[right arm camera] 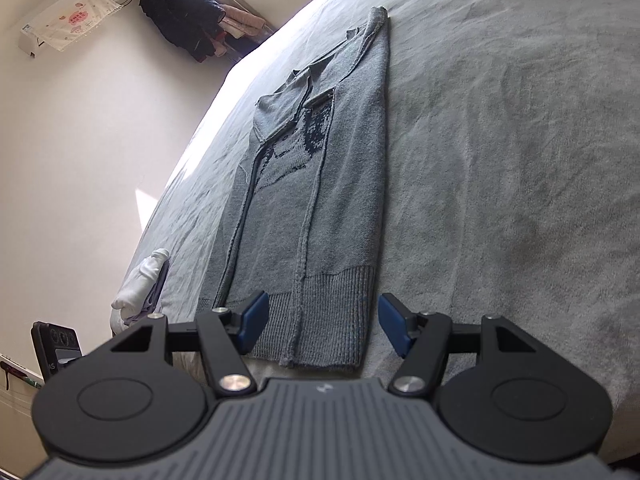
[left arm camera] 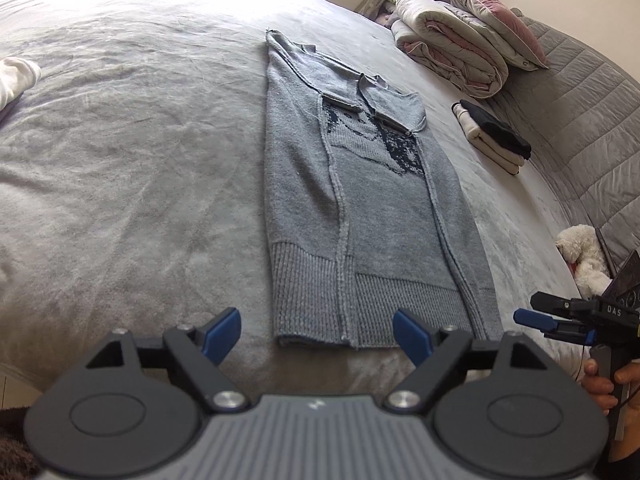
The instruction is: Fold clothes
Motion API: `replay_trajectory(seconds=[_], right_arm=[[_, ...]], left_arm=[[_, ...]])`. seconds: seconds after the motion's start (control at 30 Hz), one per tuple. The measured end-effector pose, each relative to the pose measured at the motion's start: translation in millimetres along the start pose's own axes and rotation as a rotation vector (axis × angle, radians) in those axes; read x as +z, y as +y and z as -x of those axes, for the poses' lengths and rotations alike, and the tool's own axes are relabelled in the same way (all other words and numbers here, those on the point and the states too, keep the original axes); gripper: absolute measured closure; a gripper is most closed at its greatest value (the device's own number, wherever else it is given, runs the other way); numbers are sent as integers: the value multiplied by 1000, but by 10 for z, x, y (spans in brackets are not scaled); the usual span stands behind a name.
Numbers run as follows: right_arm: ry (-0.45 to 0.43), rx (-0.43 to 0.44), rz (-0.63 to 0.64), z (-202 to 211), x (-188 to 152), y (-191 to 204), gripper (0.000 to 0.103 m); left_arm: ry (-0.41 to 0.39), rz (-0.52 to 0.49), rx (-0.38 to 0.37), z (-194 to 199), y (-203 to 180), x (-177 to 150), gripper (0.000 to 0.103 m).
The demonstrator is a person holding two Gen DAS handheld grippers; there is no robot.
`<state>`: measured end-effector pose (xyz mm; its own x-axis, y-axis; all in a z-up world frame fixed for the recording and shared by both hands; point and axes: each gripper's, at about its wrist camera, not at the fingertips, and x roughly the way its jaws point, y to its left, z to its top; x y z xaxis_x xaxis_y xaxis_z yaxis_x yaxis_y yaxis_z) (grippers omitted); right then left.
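Observation:
A grey knit sweater (left arm camera: 360, 200) with a dark pattern lies flat on the bed, its sides and sleeves folded inward into a long strip, ribbed hem nearest me. My left gripper (left arm camera: 316, 336) is open, blue pads on either side of the hem's near edge, holding nothing. The right gripper (left arm camera: 536, 320) shows at the right edge of the left wrist view, held by a hand (left arm camera: 604, 380). In the right wrist view the sweater (right arm camera: 320, 200) runs away from me, and my right gripper (right arm camera: 320, 326) is open with its pads straddling the hem, empty.
Grey bedcover (left arm camera: 140, 180) spreads to the left. At the back right are a rolled quilt with a pink pillow (left arm camera: 460, 44), a small stack of folded clothes (left arm camera: 492, 136) and a white plush toy (left arm camera: 584, 256). White cloth (right arm camera: 140, 284) lies at the bed edge by the wall.

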<state>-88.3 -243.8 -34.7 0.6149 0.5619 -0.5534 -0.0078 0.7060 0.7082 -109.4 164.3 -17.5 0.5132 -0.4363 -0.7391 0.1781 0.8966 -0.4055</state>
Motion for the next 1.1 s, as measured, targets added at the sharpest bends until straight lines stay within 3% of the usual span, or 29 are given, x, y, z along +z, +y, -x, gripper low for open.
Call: replay_trajectory(seconds=[0.27,0.63,1.1], right_arm=[[-1,-24,-30,47,-27,-141,38],[14,-26,-36,13,-64,-182,37],[27,5,-27,-12,-92,-185,36]], left_arm=[[18,55,-10,-24,217,16,18],[29,163,-116,-76,450,58,18],[32,228,-225,-179,559,74,21]])
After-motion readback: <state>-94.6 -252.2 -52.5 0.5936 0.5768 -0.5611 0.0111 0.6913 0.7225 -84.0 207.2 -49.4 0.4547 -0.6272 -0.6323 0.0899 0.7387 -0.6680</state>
